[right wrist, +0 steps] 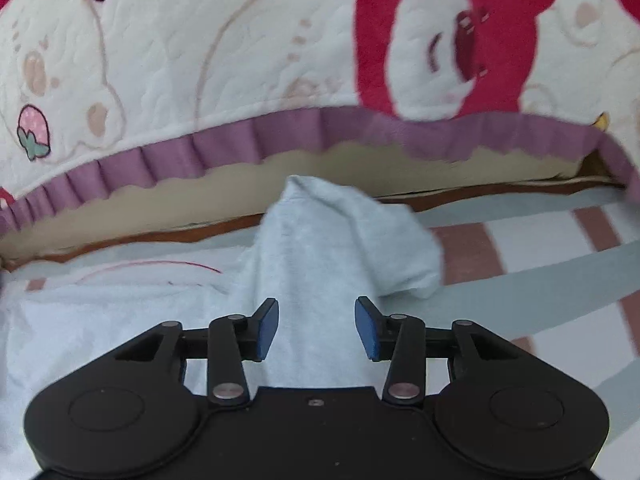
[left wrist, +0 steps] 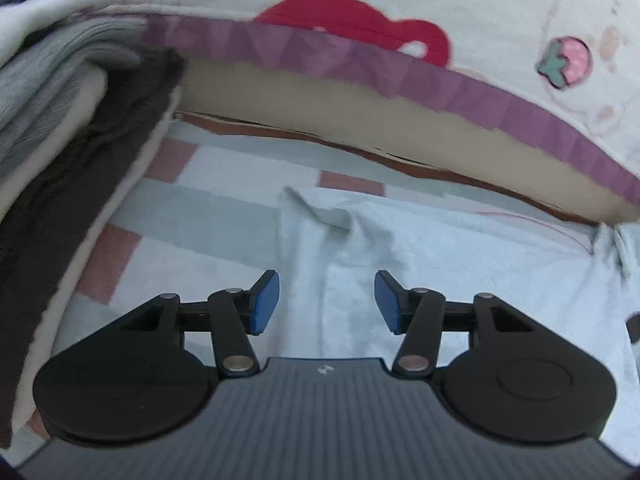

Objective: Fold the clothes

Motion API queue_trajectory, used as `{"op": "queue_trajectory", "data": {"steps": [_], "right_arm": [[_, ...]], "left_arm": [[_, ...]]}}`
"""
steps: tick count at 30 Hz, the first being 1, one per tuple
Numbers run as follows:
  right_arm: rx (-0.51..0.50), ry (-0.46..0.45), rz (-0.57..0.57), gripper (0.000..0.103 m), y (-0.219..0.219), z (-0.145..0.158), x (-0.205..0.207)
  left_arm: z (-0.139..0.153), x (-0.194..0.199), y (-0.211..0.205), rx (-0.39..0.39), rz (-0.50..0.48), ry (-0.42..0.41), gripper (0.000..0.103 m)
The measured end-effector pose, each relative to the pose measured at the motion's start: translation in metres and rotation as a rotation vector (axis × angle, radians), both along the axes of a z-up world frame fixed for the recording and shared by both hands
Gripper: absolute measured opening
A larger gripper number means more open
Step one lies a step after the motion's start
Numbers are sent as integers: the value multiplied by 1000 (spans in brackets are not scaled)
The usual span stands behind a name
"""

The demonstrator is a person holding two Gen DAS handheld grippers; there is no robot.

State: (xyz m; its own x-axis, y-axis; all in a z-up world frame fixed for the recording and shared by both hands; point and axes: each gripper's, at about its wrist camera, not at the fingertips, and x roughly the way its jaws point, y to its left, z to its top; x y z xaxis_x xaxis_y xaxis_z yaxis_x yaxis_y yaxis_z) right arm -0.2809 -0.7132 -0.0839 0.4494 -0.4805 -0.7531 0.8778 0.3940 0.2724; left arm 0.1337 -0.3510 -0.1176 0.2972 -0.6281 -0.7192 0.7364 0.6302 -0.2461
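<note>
A pale blue garment (left wrist: 440,256) lies spread on a striped sheet (left wrist: 208,204). In the left wrist view its left edge and a small raised fold sit just beyond my left gripper (left wrist: 327,298), whose blue pads stand apart above the cloth with nothing pinched. In the right wrist view a sleeve-like flap of the same pale blue garment (right wrist: 328,248) humps up ahead of my right gripper (right wrist: 317,324). That gripper is open too, with the cloth lying under the gap between its pads.
A white quilt (right wrist: 200,60) with red bear and strawberry prints and a purple ruffle (left wrist: 440,84) hangs over the far side. A stack of folded grey, white and dark brown clothes (left wrist: 60,128) lies at the left. The striped sheet (right wrist: 540,264) runs to the right.
</note>
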Motion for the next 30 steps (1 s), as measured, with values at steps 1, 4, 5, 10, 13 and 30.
{"op": "queue_trajectory", "data": {"steps": [1, 4, 5, 10, 13, 30], "right_arm": [[25, -38, -13, 48, -5, -2, 2], [111, -180, -117, 48, -26, -1, 2], [103, -180, -113, 48, -31, 3, 7], [62, -92, -86, 59, -46, 10, 34], [32, 1, -128, 63, -51, 4, 47], [-53, 28, -214, 10, 54, 47, -80]], "left_arm": [[0, 3, 2, -19, 18, 20, 55], [-4, 0, -1, -52, -16, 31, 56], [-6, -1, -3, -60, -35, 30, 56], [-22, -18, -26, 11, -162, -71, 63], [-32, -28, -39, 87, -206, -127, 64], [37, -36, 9, -175, -267, -176, 1]]}}
